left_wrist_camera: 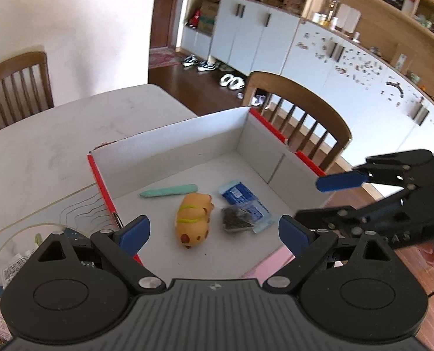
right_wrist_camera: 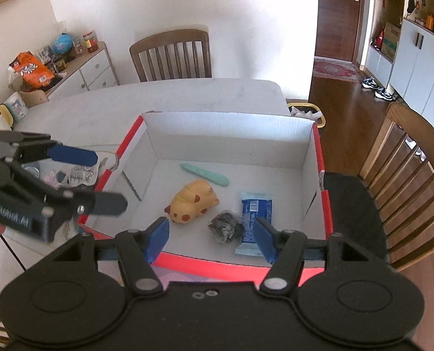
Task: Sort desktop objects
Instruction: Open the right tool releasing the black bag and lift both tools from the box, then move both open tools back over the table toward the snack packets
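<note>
Both the left gripper [left_wrist_camera: 214,232] and right gripper [right_wrist_camera: 211,238] hang wide open and hold nothing. The toy pig [left_wrist_camera: 194,219], green stick [left_wrist_camera: 170,190] and blue packet [right_wrist_camera: 255,222] lie in the box [right_wrist_camera: 225,130] just ahead of them. That step looks done, so next a gripper likely must go find another thing on the counter [left_wrist_camera: 56,137].

At the left edge of my right wrist view, my left gripper [right_wrist_camera: 104,177] carries white lettering on its body, too blurred to read. The blue wrapper [right_wrist_camera: 255,219] bears print too small to read.

Bright daylight, soft shadows, fisheye-bent edges, slight motion blur
</note>
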Demonstrator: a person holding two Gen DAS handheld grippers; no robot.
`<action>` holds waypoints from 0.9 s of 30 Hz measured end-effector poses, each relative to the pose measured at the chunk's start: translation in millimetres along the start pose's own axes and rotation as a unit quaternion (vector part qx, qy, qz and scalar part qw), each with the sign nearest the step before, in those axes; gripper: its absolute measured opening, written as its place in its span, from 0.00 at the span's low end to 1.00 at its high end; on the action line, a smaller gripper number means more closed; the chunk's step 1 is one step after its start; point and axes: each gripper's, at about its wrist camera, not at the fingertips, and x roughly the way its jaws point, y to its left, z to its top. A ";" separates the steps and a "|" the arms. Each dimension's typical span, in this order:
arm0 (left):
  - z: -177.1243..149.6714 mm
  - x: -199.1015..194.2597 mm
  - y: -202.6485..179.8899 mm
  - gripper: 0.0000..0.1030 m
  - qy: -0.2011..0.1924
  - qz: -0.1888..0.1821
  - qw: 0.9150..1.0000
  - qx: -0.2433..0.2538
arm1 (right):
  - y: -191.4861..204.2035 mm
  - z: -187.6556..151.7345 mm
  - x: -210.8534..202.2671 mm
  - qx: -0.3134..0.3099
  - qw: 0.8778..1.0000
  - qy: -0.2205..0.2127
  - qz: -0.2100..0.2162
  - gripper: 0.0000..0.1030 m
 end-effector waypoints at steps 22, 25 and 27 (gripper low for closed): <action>-54.4 -50.1 16.0 1.00 -0.047 -0.059 0.997 0.032 | 58.1 -18.1 -10.8 0.029 0.996 -0.065 -0.049 0.85; -61.1 -59.0 23.4 1.00 -0.052 -0.064 0.996 0.031 | 68.6 -20.1 -9.9 0.033 0.996 -0.070 -0.052 0.85; -65.9 -64.5 28.1 1.00 -0.055 -0.063 0.996 0.032 | 75.1 -21.7 -9.0 0.037 0.995 -0.072 -0.053 0.85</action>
